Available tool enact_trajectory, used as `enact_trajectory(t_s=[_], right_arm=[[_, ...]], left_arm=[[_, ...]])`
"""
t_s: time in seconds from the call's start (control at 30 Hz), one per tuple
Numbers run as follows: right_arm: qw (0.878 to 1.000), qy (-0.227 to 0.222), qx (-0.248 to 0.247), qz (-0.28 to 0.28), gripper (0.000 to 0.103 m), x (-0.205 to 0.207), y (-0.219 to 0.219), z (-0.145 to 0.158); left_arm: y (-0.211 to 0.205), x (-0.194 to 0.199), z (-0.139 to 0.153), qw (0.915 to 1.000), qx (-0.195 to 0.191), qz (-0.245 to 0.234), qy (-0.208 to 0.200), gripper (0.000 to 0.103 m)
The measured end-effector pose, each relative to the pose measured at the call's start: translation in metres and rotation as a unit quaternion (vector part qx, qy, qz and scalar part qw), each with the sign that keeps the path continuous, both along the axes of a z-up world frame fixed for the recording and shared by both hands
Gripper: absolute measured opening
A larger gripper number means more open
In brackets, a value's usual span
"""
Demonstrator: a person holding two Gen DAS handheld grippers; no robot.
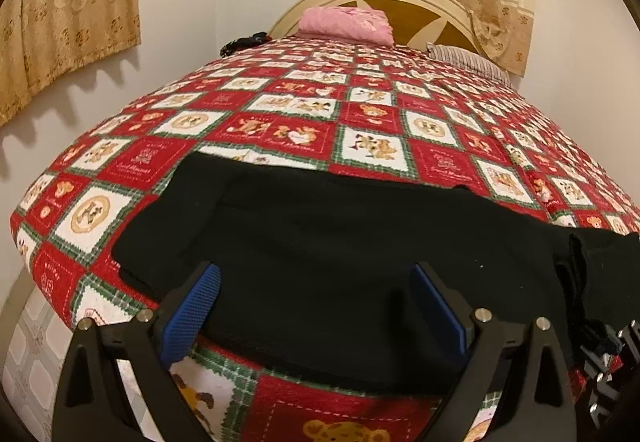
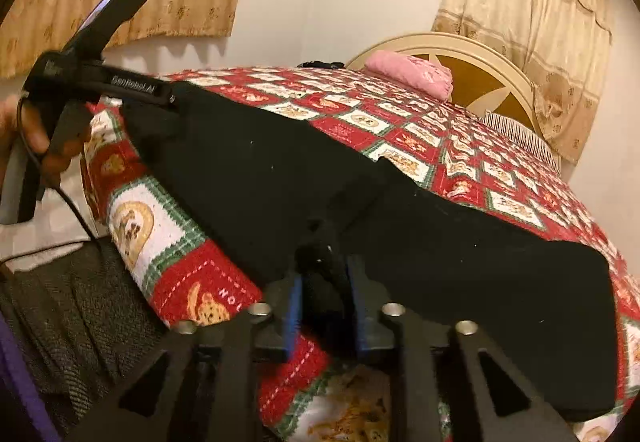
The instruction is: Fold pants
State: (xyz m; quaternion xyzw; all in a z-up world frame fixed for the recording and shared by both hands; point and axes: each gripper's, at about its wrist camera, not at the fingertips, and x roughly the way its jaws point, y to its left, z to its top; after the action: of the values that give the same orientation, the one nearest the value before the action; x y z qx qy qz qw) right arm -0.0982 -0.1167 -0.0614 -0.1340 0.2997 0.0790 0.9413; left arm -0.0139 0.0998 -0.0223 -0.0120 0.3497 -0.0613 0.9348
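Observation:
Black pants (image 1: pixel 320 242) lie flat across the near edge of the bed, stretched left to right. My left gripper (image 1: pixel 318 282) is open, its blue pads (image 1: pixel 210 290) wide apart over the left part of the pants with nothing pinched. In the right wrist view the pants (image 2: pixel 280 170) run from upper left to lower right. My right gripper (image 2: pixel 325 302) has a raised bunch of the black fabric filling the narrow gap between its blue pads (image 2: pixel 295 306). A hand (image 2: pixel 36 130) holds the left gripper (image 2: pixel 168 98) at the pants' far left end.
A red and white teddy-bear quilt (image 1: pixel 280 102) covers the bed. A folded pink cloth (image 1: pixel 344 22) and a striped pillow (image 1: pixel 468 60) lie by the cream headboard (image 2: pixel 480 46). Curtains (image 1: pixel 72 2) hang on the walls. Tiled floor (image 1: pixel 28 342) shows at the left.

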Motion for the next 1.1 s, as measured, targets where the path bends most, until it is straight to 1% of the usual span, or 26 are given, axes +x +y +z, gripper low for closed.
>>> enact_trajectory(t_s=[0.03, 0.1, 0.13, 0.17, 0.2, 0.27, 0.3, 0.37, 0.4, 0.43, 0.5, 0.57, 0.6, 0.63, 0.67, 0.73, 0.77, 0.8, 0.83, 0.9, 0.97, 1.0, 1.03, 1.1], right_arm=[[0.999, 0.010, 0.039, 0.011, 0.038, -0.002, -0.006, 0.007], [0.993, 0.010, 0.119, 0.022, 0.043, -0.011, -0.023, 0.025], [0.988, 0.004, 0.151, 0.022, 0.043, -0.017, -0.033, 0.035], [0.985, -0.006, 0.173, 0.017, 0.043, -0.021, -0.044, 0.046], [0.982, -0.025, 0.188, -0.004, 0.043, -0.027, -0.061, 0.057], [0.977, -0.053, 0.201, -0.057, 0.043, -0.032, -0.094, 0.072], [0.973, -0.059, 0.202, -0.094, 0.042, -0.032, -0.113, 0.077], [0.966, -0.060, 0.191, -0.166, 0.024, -0.027, -0.146, 0.078], [0.961, -0.058, 0.190, -0.191, 0.016, -0.025, -0.160, 0.076], [0.958, -0.053, 0.189, -0.211, 0.016, -0.021, -0.173, 0.072], [0.955, -0.042, 0.182, -0.230, 0.016, -0.012, -0.184, 0.064], [0.952, -0.032, 0.170, -0.252, 0.016, 0.000, -0.191, 0.053], [0.948, -0.022, 0.167, -0.270, 0.016, 0.006, -0.195, 0.044], [0.946, -0.011, 0.171, -0.276, 0.016, 0.013, -0.199, 0.036], [0.945, -0.010, 0.173, -0.278, 0.015, 0.013, -0.202, 0.031], [0.945, -0.012, 0.165, -0.282, 0.015, 0.017, -0.202, 0.027], [0.945, -0.012, 0.163, -0.284, 0.015, 0.017, -0.200, 0.028], [0.945, -0.013, 0.163, -0.283, 0.015, 0.017, -0.200, 0.029], [0.945, -0.012, 0.166, -0.282, 0.015, 0.017, -0.201, 0.028], [0.943, -0.020, 0.183, -0.277, 0.015, 0.010, -0.203, 0.033], [0.939, -0.056, 0.205, -0.272, 0.015, -0.009, -0.201, 0.046], [0.940, -0.074, 0.207, -0.262, 0.016, -0.019, -0.196, 0.052], [0.944, -0.080, 0.200, -0.251, 0.016, -0.024, -0.191, 0.055], [0.954, -0.067, 0.172, -0.234, 0.016, -0.030, -0.177, 0.055]], left_arm=[[-0.003, 0.000, 0.002, 1.0000, 0.000, -0.005, -0.003, 0.098], [-0.010, 0.001, 0.005, 0.9998, -0.005, -0.020, -0.007, 0.098], [-0.017, 0.000, 0.008, 0.9994, -0.007, -0.033, -0.011, 0.098], [-0.025, -0.001, 0.011, 0.9987, -0.008, -0.048, -0.015, 0.098], [-0.033, -0.002, 0.015, 0.9977, -0.010, -0.064, -0.021, 0.098], [-0.052, -0.004, 0.024, 0.9945, -0.013, -0.098, -0.034, 0.098], [-0.063, -0.006, 0.029, 0.9923, -0.015, -0.116, -0.041, 0.098], [-0.085, -0.010, 0.038, 0.9872, -0.023, -0.150, -0.051, 0.098], [-0.094, -0.012, 0.040, 0.9844, -0.029, -0.166, -0.051, 0.098], [-0.107, -0.015, 0.043, 0.9807, -0.039, -0.186, -0.048, 0.098], [-0.134, -0.019, 0.043, 0.9733, -0.059, -0.219, -0.034, 0.098], [-0.159, -0.023, 0.037, 0.9679, -0.066, -0.242, -0.020, 0.098], [-0.171, -0.025, 0.034, 0.9660, -0.064, -0.250, -0.015, 0.098], [-0.180, -0.027, 0.030, 0.9643, -0.058, -0.258, -0.013, 0.098], [-0.189, -0.028, 0.025, 0.9633, -0.048, -0.264, -0.013, 0.098], [-0.203, -0.029, 0.010, 0.9665, -0.011, -0.256, -0.007, 0.098], [-0.206, -0.027, 0.002, 0.9686, 0.008, -0.248, 0.003, 0.098], [-0.209, -0.022, -0.011, 0.9700, 0.026, -0.241, 0.023, 0.098], [-0.208, -0.019, -0.017, 0.9699, 0.028, -0.239, 0.036, 0.098], [-0.202, -0.023, -0.013, 0.9700, 0.021, -0.241, 0.022, 0.098], [-0.199, -0.024, -0.008, 0.9684, 0.026, -0.246, 0.027, 0.098], [-0.197, -0.024, -0.008, 0.9682, 0.024, -0.248, 0.028, 0.098], [-0.191, -0.025, -0.005, 0.9692, 0.017, -0.244, 0.029, 0.098], [-0.181, -0.024, -0.004, 0.9711, -0.002, -0.237, 0.031, 0.098]])
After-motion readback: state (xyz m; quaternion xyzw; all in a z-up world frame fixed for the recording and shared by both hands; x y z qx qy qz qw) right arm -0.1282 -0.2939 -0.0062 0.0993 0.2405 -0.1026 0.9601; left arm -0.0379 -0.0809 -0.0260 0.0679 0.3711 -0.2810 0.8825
